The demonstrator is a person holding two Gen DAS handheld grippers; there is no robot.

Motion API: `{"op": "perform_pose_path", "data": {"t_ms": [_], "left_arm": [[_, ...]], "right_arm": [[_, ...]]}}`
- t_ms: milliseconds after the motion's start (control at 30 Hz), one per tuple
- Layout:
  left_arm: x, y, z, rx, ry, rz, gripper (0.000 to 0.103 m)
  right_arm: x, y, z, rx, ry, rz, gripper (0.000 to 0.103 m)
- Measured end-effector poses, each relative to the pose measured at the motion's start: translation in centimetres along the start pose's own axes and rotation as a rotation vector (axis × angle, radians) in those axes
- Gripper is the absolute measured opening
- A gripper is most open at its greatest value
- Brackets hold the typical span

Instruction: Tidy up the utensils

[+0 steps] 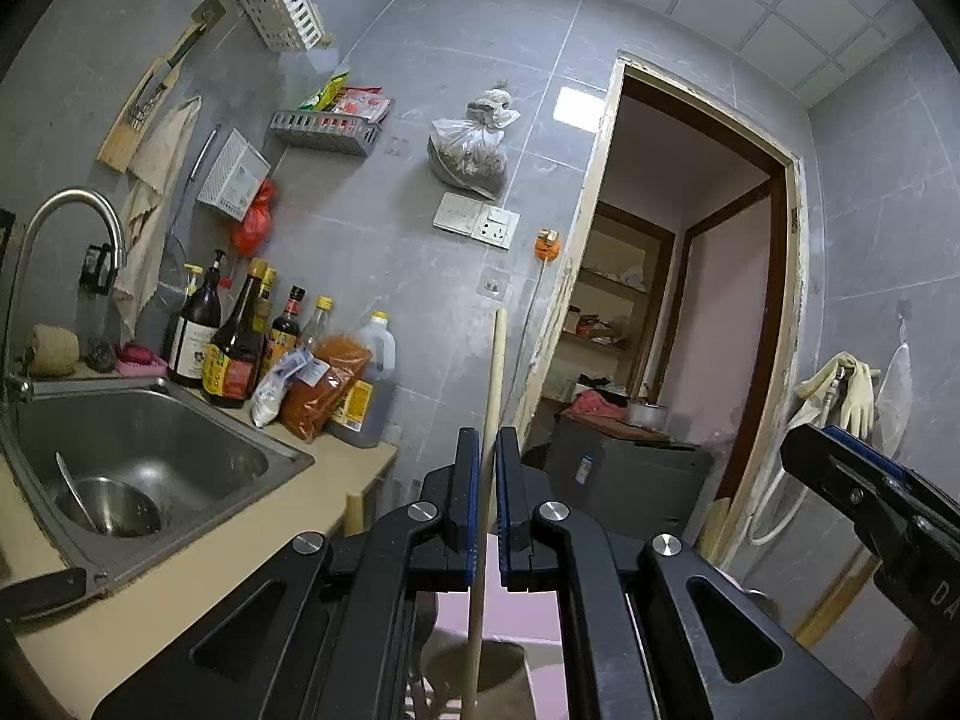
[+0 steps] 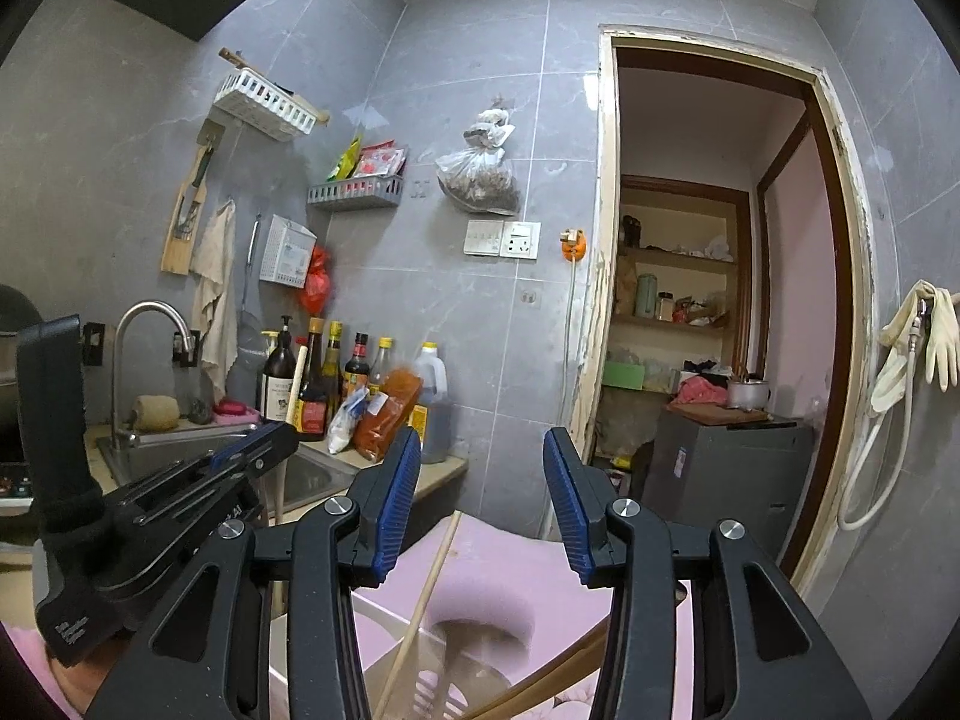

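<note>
My left gripper (image 1: 489, 504) is shut on a long pale wooden stick handle (image 1: 493, 378), upright between its blue pads; its lower end reaches down toward a beige holder (image 1: 480, 669) below. In the right wrist view the left gripper (image 2: 264, 450) sits at the left, with the same handle (image 2: 295, 384) rising from it. My right gripper (image 2: 480, 504) is open and empty above a white slotted utensil holder (image 2: 432, 678) holding a wooden chopstick (image 2: 429, 594) and another wooden utensil. The right gripper's tip (image 1: 840, 462) shows at the right of the left wrist view.
A steel sink (image 1: 150, 438) with a strainer bowl and spoon (image 1: 75, 489) is at the left. Sauce bottles and packets (image 1: 288, 360) stand on the counter by the wall. White baskets (image 1: 276, 0) hang on the tiled wall. A doorway (image 1: 690, 300) opens at the right.
</note>
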State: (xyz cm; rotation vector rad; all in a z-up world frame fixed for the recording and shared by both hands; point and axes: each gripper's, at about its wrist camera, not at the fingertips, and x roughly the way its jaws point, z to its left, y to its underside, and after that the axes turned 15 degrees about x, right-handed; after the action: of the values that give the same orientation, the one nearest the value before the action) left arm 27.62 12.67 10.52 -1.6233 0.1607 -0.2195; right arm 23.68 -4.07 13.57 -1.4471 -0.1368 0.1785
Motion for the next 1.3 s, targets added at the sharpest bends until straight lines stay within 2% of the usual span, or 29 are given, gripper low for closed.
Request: {"op": "perform_pose_path", "data": {"t_ms": [200, 267, 333, 467, 567, 633, 767, 900, 1033, 1300], "left_arm": [[-0.2, 0.1, 0.0, -0.020, 0.027, 0.021, 0.004], [-0.4, 0.0, 0.0, -0.024, 0.032, 0.020, 0.007], [-0.7, -0.2, 0.0, -0.030, 0.037, 0.020, 0.015], [-1.4, -0.8, -0.1, -0.035, 0.047, 0.028, 0.020], [-2.0, -1.3, -0.6, -0.037, 0.060, 0.045, 0.032], [-2.5, -1.5, -1.0, -0.042, 0.073, 0.049, 0.047], [-3.3, -1.9, -2.5, -0.017, 0.090, 0.076, 0.051], [-3.9, -2.2, -4.1, -0.004, 0.117, 0.112, 0.065], [-4.6, -2.2, -6.0, 0.020, 0.149, 0.146, 0.070], [-6.0, -1.5, -8.3, 0.053, 0.169, 0.200, 0.089]], "right_arm": [[-0.6, -0.5, 0.1, -0.001, -0.012, -0.021, 0.046], [-1.1, -0.9, -0.1, 0.012, -0.020, -0.034, 0.048], [-1.4, -1.3, -0.2, 0.021, -0.025, -0.049, 0.050], [-2.5, -2.1, -0.8, 0.045, -0.035, -0.074, 0.054], [-3.4, -2.5, -1.7, 0.067, -0.035, -0.087, 0.062], [-3.9, -2.7, -2.3, 0.080, -0.031, -0.090, 0.066], [-5.1, -2.7, -4.0, 0.097, -0.009, -0.087, 0.068], [-6.2, -2.3, -5.4, 0.113, 0.012, -0.074, 0.073], [-7.3, -1.6, -6.9, 0.127, 0.030, -0.055, 0.077], [-9.9, -0.8, -9.6, 0.160, 0.056, -0.022, 0.094]]}}
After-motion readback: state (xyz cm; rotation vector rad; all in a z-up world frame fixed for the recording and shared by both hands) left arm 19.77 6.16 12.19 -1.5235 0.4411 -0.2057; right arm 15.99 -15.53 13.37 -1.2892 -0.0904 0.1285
